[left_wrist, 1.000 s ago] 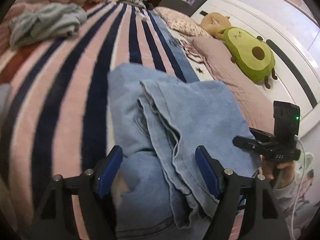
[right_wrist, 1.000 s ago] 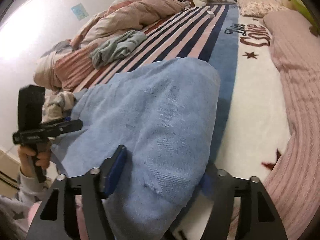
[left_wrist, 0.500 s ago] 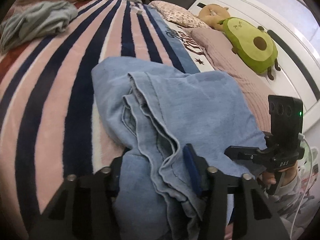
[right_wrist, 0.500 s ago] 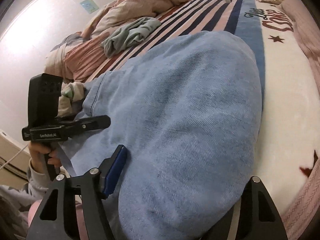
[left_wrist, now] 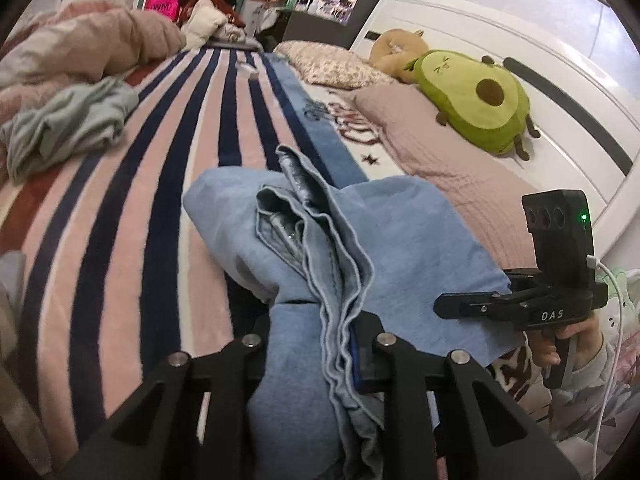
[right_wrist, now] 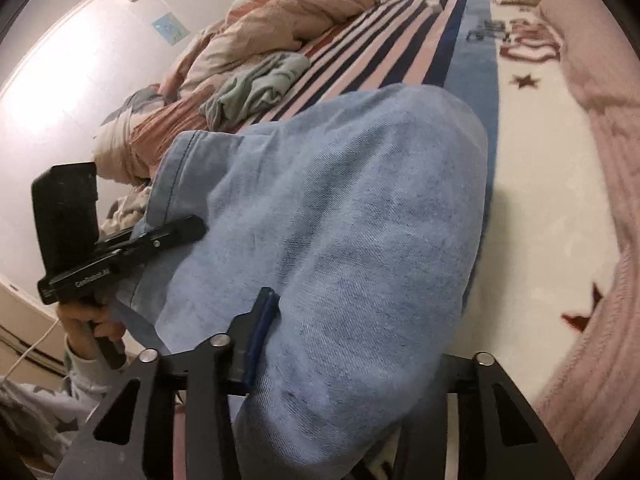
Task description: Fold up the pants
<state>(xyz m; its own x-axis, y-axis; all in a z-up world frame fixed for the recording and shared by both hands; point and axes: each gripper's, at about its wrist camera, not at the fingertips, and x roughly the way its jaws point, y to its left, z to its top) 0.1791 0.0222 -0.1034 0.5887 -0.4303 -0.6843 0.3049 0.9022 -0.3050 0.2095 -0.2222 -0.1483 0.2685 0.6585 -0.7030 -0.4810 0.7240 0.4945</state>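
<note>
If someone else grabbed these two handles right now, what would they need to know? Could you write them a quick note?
Left gripper: shut on the stacked edges of the jeans.
Right gripper: around the jeans' other side; one finger is hidden under the cloth, so I cannot tell if it is shut.
The jeans lie bunched and doubled over on the striped blanket, near the front edge of the bed.
Done: a rough fold.
Left: lay them flat, square the edges, fold again if needed.

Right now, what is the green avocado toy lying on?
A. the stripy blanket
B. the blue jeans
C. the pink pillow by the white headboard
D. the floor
C: the avocado toy rests on the pink pillow beside the white headboard, away from the jeans.
</note>
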